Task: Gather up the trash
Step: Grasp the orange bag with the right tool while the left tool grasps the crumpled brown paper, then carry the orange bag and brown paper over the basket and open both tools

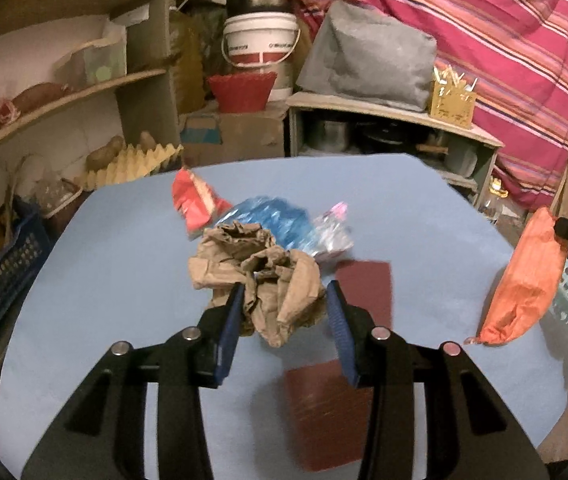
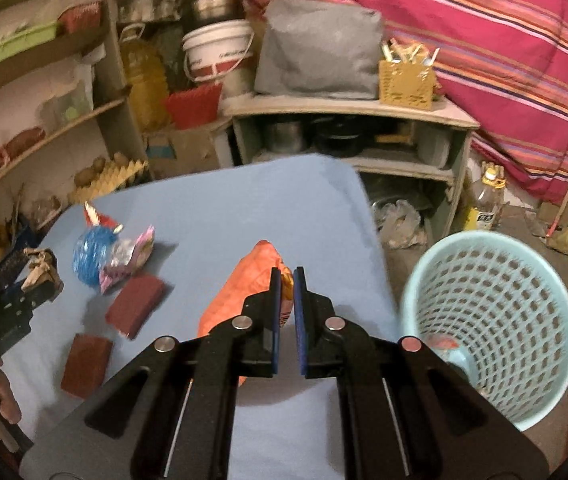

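My left tongs (image 1: 284, 300) stand wide, their blue pads on either side of a crumpled brown paper wad (image 1: 258, 272) on the blue desk (image 1: 104, 280). The left pad touches the wad's edge; the right pad stands just off it, so there is no grip on it. The wad itself looks to rest on the desk.

Behind the wad, touching it, lies a blue wrapper (image 1: 272, 220). A red wrapper (image 1: 194, 204) lies to its left, and a silvery pink one (image 1: 333, 228) to its right, all bunched close together. Two dark red blocks sit on the desk: one (image 1: 363, 292) just right of my right pad, another (image 1: 323, 412) nearer the camera, partly under the tongs' frame.

My right tongs (image 2: 287, 280) are narrow, pinched on an orange bag (image 2: 244, 292). From the left wrist view the bag (image 1: 523, 280) hangs upright in the air near the desk's right edge, its lower end clear of the surface, held at its top.

A pale teal basket (image 2: 491, 328) stands on the floor just off the desk's right corner, well below the surface. Its wall is perforated and something small and reddish lies at the bottom; I cannot tell what. The bag is beside the basket, over the desk edge rather than over the opening.

In the right wrist view my left tongs (image 2: 40, 276) show at the far left with the brown paper between them.
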`<state>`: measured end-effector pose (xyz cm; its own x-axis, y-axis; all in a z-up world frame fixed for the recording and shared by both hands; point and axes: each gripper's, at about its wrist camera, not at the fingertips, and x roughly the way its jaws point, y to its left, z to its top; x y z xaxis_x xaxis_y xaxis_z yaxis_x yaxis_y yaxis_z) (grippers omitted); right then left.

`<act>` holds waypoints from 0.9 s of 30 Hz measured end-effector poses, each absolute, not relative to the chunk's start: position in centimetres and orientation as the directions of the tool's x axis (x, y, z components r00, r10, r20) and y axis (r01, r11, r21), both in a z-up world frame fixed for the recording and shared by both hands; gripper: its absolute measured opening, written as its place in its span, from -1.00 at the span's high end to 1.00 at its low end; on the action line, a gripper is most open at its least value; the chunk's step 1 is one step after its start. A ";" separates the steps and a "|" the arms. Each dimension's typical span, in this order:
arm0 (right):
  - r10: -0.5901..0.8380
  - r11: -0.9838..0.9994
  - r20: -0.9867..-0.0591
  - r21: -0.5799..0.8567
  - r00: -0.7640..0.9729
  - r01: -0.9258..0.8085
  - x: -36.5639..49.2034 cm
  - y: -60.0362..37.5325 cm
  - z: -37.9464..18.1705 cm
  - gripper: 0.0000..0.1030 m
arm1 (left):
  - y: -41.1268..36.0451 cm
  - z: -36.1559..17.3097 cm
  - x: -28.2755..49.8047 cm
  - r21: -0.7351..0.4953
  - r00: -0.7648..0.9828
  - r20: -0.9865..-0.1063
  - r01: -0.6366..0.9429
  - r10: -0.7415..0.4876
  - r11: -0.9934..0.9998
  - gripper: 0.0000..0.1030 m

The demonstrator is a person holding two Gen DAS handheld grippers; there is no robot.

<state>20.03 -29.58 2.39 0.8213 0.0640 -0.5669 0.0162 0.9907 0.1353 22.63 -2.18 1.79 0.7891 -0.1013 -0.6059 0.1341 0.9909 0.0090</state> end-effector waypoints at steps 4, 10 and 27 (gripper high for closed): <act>0.029 0.989 -0.531 0.140 0.847 0.053 19.4 -32.7 4.2 0.86 | -4.1 2.7 22.8 0.008 0.797 -0.593 0.150 -0.116 0.989 0.19; -0.011 0.976 -0.472 0.186 0.881 0.112 18.0 -38.0 5.9 0.86 | -8.0 4.1 23.0 0.025 0.806 -0.575 0.192 -0.143 0.981 0.19; -0.200 0.932 -0.451 0.185 0.870 0.311 13.2 -49.1 5.0 0.86 | -22.9 4.5 23.6 -0.011 0.766 -0.563 0.368 -0.310 0.930 0.19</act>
<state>13.25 -49.14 4.97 0.8697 -0.2000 -0.4512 0.3106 0.9323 0.1855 23.57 -22.90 4.47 0.7664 -0.3098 -0.5628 0.3677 0.9299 -0.0113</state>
